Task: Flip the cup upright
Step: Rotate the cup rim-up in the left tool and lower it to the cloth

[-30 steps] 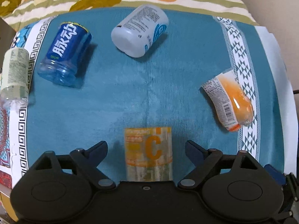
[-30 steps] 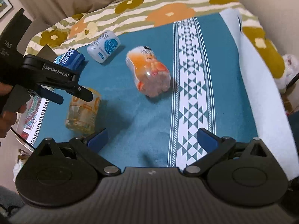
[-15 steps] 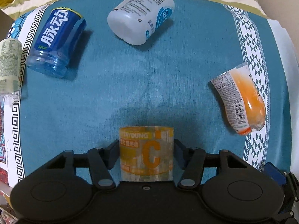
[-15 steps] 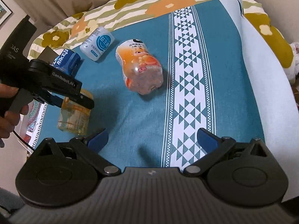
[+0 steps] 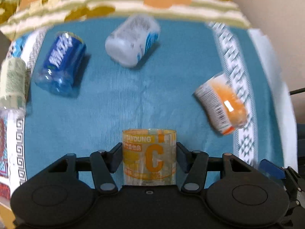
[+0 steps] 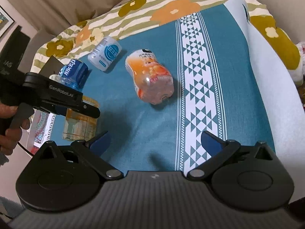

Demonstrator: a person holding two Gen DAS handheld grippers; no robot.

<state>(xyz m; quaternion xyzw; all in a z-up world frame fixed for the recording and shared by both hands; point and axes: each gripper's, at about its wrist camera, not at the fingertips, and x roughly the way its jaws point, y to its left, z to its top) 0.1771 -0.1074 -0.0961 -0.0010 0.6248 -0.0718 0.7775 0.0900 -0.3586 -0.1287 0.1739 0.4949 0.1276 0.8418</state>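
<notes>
4 other cups lie tipped on the cloth [image 5: 118, 99]: a blue cup [image 5: 61, 64], a white cup [image 5: 131, 42], an orange cup [image 5: 223, 103] on the patterned band, and a green cup [image 5: 12, 82] at the left edge. A floral quilt [image 6: 171, 9] lies beyond. The left gripper [image 5: 149, 153] pinches the yellow cup [image 5: 149, 157] from both sides, low at the near edge. The right gripper [image 6: 154, 141] hangs spread, holding nothing.

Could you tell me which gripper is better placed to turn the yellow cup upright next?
Left: the left gripper is shut on the yellow cup. The right gripper hangs open, holding nothing.
</notes>
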